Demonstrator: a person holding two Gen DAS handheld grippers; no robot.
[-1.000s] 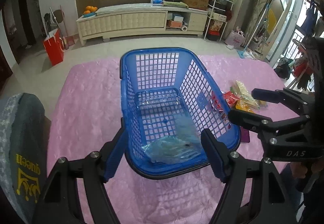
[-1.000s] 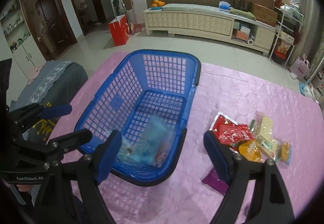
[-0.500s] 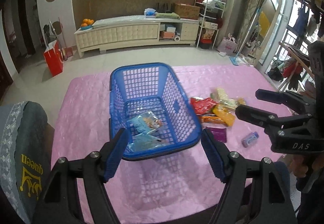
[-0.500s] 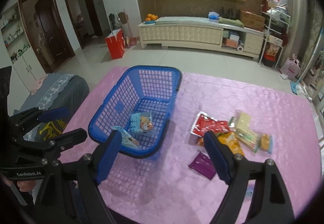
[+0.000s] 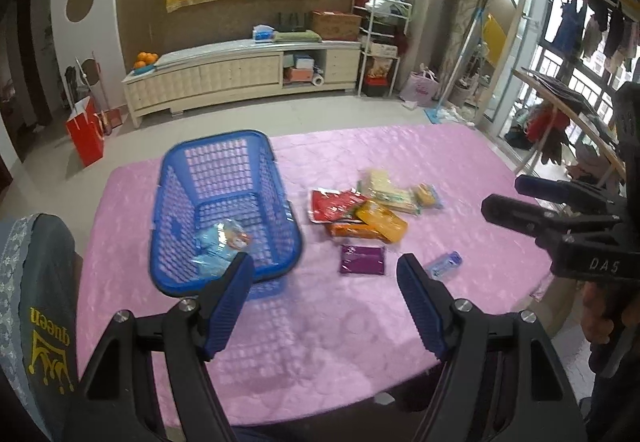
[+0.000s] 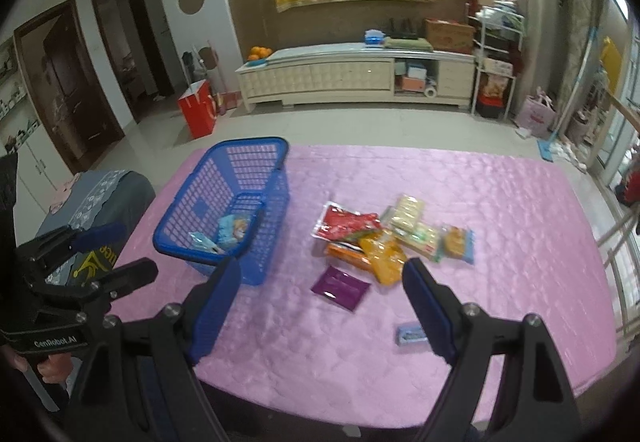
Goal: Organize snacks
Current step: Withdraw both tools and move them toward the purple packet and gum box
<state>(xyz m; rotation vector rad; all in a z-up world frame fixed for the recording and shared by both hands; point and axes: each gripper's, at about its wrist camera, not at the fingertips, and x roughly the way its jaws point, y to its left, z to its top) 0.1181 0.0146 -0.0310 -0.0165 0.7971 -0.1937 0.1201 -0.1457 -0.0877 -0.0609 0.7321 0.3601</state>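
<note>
Step in hand: a pause between picks is judged; both tools are held above the near edge of the table, and nothing is carried.
Left gripper (image 5: 324, 302): jaws are spread wide with only bare cloth seen between them; no packet is touched.
Right gripper (image 6: 322, 306): jaws are likewise spread and empty, with the purple packet (image 6: 340, 288) framed between the fingertips but well below them.
Basket (image 6: 188, 218): the blue basket is set on the left part of the pink tablecloth (image 6: 500, 210); two pale blue packets (image 6: 234, 228) are lying inside it, so a small share of the sorting is judged done.
Loose snacks: a heap is left to the right of the basket, made up of a red packet (image 6: 346, 224), an orange packet (image 6: 386, 256), pale biscuit packs (image 6: 412, 222) and a small yellow-filled pack (image 6: 458, 242).
Strays: the purple packet is lying just in front of the heap; a small light blue packet (image 6: 410, 334) is lying apart, nearest the table's front edge.
Next move: a descent onto one loose packet is called for, probably the purple one or the small blue one, since both are clear of the heap.
Care needed: flat packets must be pinched by an edge, since little height is offered above the cloth.
</note>
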